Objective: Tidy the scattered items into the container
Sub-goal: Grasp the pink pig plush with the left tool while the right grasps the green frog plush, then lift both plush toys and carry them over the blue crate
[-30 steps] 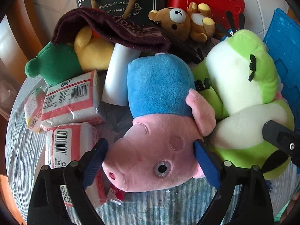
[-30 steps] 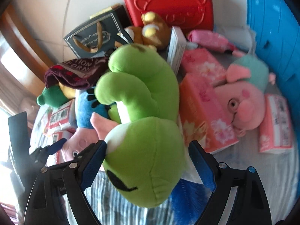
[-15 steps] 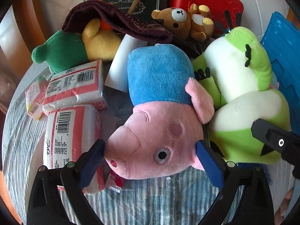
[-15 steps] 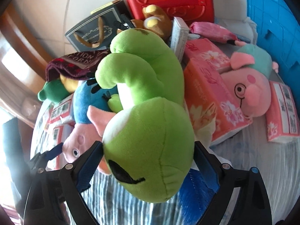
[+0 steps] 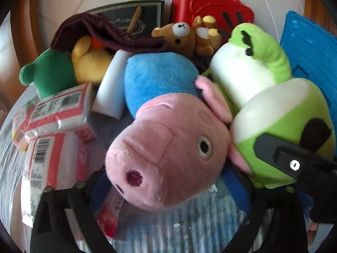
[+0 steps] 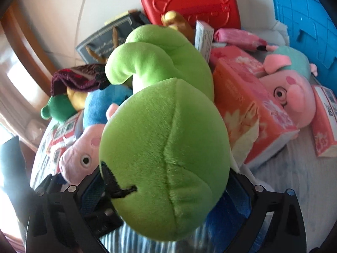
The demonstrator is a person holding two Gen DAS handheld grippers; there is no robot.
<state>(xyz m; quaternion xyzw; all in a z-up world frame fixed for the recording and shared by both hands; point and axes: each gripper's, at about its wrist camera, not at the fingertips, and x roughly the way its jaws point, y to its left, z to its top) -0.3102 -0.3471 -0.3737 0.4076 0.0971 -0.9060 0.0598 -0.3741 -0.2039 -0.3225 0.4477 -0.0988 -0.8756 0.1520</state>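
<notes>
While left hand-held gripper (image 5: 168,191) clamps pig plush (image 5: 168,151), right (image 6: 166,191) clamps frog plush (image 6: 164,147).

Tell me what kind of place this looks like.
Probably a home, maybe a child's room or play corner. Plush toys such as the pink pig plush and green frog plush lie among tissue packs on a striped cloth, beside a blue plastic basket on a tiled floor.

Since a second ago the left claw (image 5: 168,187) has pushed in around the pink pig plush (image 5: 168,147), whose head now fills it. The right claw (image 6: 166,191) has likewise advanced over the green frog plush (image 6: 164,143).
</notes>
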